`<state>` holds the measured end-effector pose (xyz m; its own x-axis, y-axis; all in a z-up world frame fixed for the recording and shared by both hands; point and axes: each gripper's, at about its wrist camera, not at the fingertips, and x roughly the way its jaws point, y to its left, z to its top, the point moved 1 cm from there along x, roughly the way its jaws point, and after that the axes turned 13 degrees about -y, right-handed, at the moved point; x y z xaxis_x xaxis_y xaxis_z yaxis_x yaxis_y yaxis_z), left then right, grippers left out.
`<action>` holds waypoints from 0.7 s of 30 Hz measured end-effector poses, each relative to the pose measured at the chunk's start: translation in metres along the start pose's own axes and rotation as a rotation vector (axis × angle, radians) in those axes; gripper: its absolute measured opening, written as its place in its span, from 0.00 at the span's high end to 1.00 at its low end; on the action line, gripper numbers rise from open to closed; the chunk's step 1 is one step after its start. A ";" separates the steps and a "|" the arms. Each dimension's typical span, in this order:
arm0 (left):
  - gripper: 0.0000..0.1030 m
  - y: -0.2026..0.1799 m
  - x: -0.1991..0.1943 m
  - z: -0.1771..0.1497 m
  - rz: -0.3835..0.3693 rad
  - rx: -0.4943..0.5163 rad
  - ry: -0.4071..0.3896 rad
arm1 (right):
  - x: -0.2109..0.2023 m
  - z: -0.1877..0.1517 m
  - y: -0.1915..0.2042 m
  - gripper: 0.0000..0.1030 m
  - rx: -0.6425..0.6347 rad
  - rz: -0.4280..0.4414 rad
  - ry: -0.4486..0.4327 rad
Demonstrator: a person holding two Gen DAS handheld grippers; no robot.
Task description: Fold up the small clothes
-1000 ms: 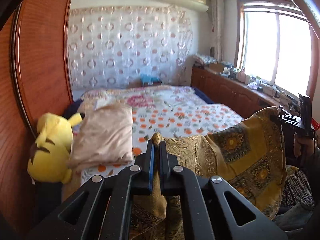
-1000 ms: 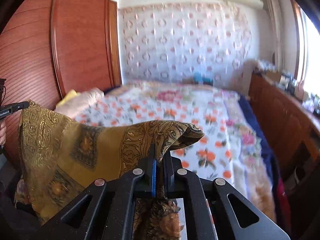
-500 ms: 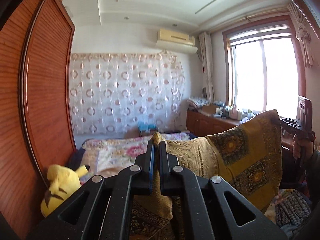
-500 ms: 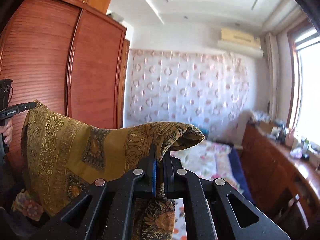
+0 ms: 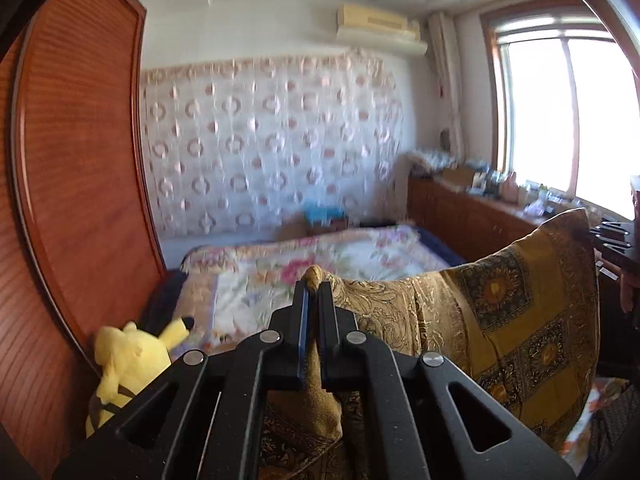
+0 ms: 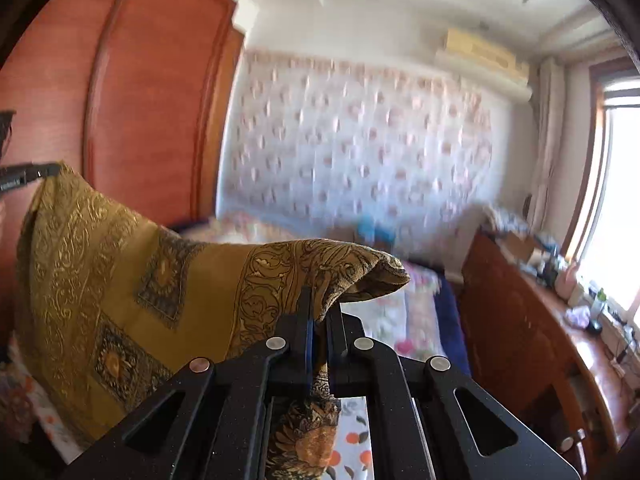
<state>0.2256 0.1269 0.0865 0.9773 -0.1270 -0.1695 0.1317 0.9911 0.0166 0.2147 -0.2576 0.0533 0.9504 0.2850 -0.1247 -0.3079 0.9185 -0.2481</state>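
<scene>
Two black grippers, we've got each pinched tight on a corner of the cloth (image 5: 500, 320): left gripper (image 5: 313, 300) & right gripper (image 6: 320, 304). Cloth's mustard-gold w/ paisley border & dark square motifs, thin, hanging slack between them above the floral bed (image 5: 360, 252). Fuzzy yellow plush toy (image 5: 128, 356) by the ribbed wood wardrobe (image 5: 80, 160).

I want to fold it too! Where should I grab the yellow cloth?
By its two top corners, from above, as both grippers do: the left gripper and right gripper each pinch one, so the yellow cloth hangs spread between them.
</scene>
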 end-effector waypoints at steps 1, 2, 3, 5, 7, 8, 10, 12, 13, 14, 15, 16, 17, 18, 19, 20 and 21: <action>0.95 -0.001 0.014 -0.011 0.004 0.001 0.026 | 0.020 -0.010 0.002 0.96 -0.002 -0.002 0.030; 0.95 0.002 0.039 -0.028 0.010 0.002 0.071 | 0.040 -0.018 0.003 0.96 -0.001 -0.004 0.056; 0.95 0.000 0.052 -0.037 0.013 0.006 0.097 | 0.061 -0.029 0.006 0.96 -0.003 -0.006 0.088; 0.95 -0.003 0.074 -0.053 0.019 0.013 0.136 | 0.094 -0.045 0.009 0.96 -0.004 -0.006 0.136; 0.95 -0.007 0.091 -0.064 0.019 0.013 0.165 | 0.124 -0.055 0.010 0.96 -0.003 -0.001 0.175; 0.95 -0.008 0.099 -0.069 0.017 0.012 0.178 | 0.137 -0.052 0.011 0.96 -0.003 0.003 0.188; 0.95 -0.008 0.114 -0.077 0.017 0.014 0.200 | 0.161 -0.055 0.011 0.96 -0.012 0.010 0.213; 0.95 -0.005 0.123 -0.076 0.017 0.014 0.212 | 0.178 -0.050 0.010 0.96 -0.020 0.016 0.236; 0.95 -0.004 0.130 -0.080 0.019 0.015 0.223 | 0.183 -0.046 0.005 0.96 -0.023 0.019 0.249; 0.95 -0.003 0.133 -0.082 0.020 0.017 0.229 | 0.190 -0.050 0.009 0.96 -0.024 0.022 0.260; 0.95 -0.003 0.133 -0.083 0.021 0.019 0.234 | 0.184 -0.050 0.006 0.96 -0.022 0.024 0.272; 0.95 -0.002 0.138 -0.086 0.023 0.023 0.244 | 0.188 -0.053 0.004 0.96 -0.016 0.028 0.285; 0.95 0.000 0.142 -0.089 0.027 0.025 0.252 | 0.190 -0.056 0.001 0.96 -0.007 0.033 0.298; 0.95 0.001 0.144 -0.091 0.030 0.024 0.260 | 0.186 -0.064 -0.008 0.96 0.002 0.035 0.309; 0.95 0.004 0.145 -0.094 0.031 0.024 0.267 | 0.190 -0.067 -0.010 0.96 0.013 0.037 0.322; 0.95 0.005 0.145 -0.096 0.028 0.023 0.272 | 0.190 -0.070 -0.015 0.96 0.022 0.038 0.331; 0.94 0.007 0.146 -0.096 0.024 0.022 0.276 | 0.194 -0.071 -0.018 0.96 0.034 0.041 0.342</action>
<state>0.3534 0.1187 -0.0326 0.8984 -0.0851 -0.4308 0.1152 0.9923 0.0444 0.4016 -0.2378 -0.0343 0.8657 0.2188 -0.4502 -0.3386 0.9184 -0.2046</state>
